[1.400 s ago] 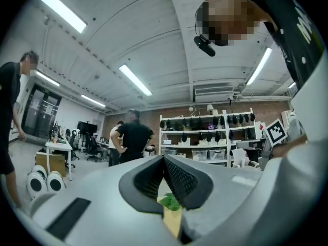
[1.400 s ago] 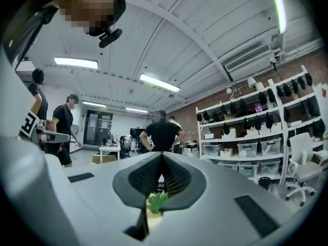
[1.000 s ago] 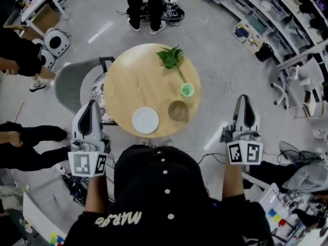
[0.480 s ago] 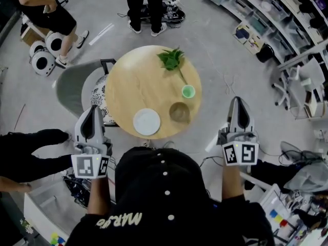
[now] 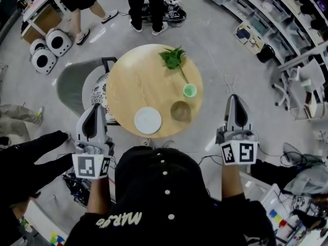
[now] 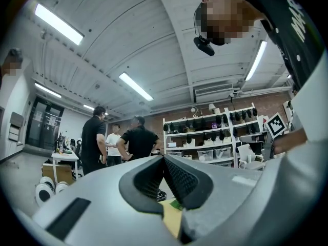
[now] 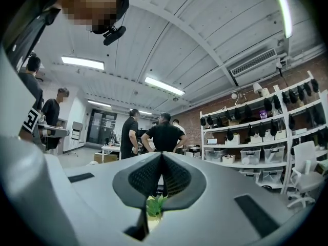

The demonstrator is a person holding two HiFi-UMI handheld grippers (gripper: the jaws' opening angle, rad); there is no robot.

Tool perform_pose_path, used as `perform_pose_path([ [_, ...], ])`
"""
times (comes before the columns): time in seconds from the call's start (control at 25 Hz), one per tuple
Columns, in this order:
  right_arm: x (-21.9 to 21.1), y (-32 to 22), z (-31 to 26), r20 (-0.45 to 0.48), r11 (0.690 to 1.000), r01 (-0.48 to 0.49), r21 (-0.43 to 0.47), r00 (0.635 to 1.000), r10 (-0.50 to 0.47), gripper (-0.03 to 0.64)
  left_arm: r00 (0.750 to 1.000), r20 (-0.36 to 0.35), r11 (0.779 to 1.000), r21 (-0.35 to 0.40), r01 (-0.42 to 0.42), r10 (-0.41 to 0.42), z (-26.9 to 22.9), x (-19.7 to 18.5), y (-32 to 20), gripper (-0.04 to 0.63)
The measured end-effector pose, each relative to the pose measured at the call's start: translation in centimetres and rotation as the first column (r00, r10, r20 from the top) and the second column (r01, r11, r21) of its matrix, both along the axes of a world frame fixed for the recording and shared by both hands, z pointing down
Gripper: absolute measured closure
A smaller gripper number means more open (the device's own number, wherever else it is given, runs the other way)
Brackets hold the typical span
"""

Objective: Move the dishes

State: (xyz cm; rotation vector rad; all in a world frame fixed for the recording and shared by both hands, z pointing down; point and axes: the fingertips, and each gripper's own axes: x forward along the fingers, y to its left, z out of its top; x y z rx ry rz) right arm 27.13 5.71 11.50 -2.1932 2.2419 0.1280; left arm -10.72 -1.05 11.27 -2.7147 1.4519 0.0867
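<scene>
A round wooden table (image 5: 138,81) stands in front of me in the head view. On its near side lie a white plate (image 5: 148,120) and, to its right, a brown bowl (image 5: 180,110). A small green cup (image 5: 189,90) sits past the bowl, and a green plant sprig (image 5: 173,58) lies at the far edge. My left gripper (image 5: 94,108) hangs off the table's left side, shut and empty. My right gripper (image 5: 233,99) hangs off the right side, also shut and empty. In both gripper views the jaws meet tip to tip, left gripper (image 6: 164,158) and right gripper (image 7: 162,156), pointing level across the room.
A grey chair (image 5: 72,83) with a patterned cushion (image 5: 97,94) stands at the table's left. People (image 5: 144,4) stand beyond the table. A dark sleeve (image 5: 31,160) reaches in at the left. Shelving (image 5: 287,19) and an office chair (image 5: 294,86) line the right.
Both grippers have hardly moved; the right one drifted slightly left. People at the upper left walked on, and a dark sleeve came into view at the lower left.
</scene>
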Motion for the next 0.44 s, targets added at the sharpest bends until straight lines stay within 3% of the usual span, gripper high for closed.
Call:
perform_pose_path([
  [0.44, -1.2, -0.4, 0.2, -0.008, 1.000, 0.023, -0.009, 1.000, -0.023, 0.620, 1.000, 0.006, 1.000, 0.007, -0.009, 0.009, 0.0, -0.2, 0.2, 0.592],
])
